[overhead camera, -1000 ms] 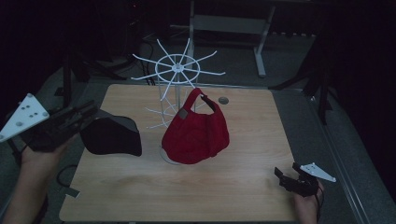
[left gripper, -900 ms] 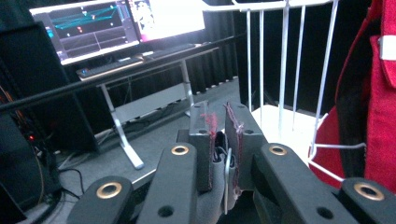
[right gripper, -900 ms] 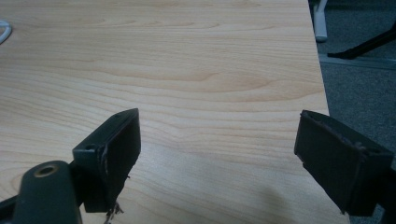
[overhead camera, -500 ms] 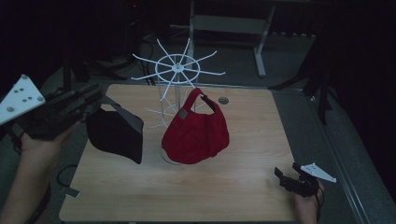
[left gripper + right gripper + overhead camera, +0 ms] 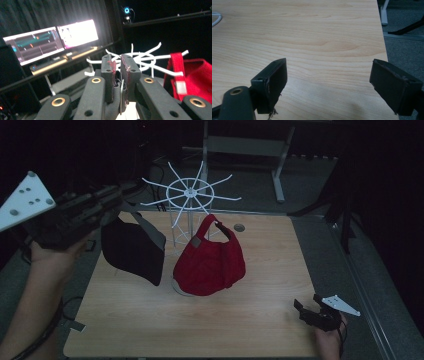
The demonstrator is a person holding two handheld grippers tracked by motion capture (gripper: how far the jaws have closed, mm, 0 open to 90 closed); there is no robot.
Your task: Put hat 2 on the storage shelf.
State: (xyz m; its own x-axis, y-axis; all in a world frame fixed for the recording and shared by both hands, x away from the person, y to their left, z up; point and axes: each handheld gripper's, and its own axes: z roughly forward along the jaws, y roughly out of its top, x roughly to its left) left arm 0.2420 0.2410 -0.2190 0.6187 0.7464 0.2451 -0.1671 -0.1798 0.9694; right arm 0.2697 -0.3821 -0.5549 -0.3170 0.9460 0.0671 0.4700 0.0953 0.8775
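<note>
A black cap (image 5: 134, 251) hangs in the air over the table's left side, held by its back edge in my left gripper (image 5: 117, 200). In the left gripper view that gripper (image 5: 117, 62) is shut, with a strap and a metal buckle (image 5: 121, 96) pinched between its jaws. A red cap (image 5: 212, 262) hangs on the white wire rack (image 5: 189, 195) at the table's middle; the rack (image 5: 140, 58) and red cap (image 5: 192, 75) lie just past my left jaws. My right gripper (image 5: 302, 310) rests low at the front right, open (image 5: 329, 80) and holding nothing.
The wooden table (image 5: 270, 270) has bare room at the front and right; its right edge (image 5: 384, 45) drops to grey floor. A small round grommet (image 5: 239, 227) sits at the back. Lit monitors (image 5: 50, 41) stand beyond the rack. The rack's base wire (image 5: 215, 18) shows far left.
My left gripper has lifted the black cap off the table and carried it up and to the right, toward the rack. The right gripper has stayed put.
</note>
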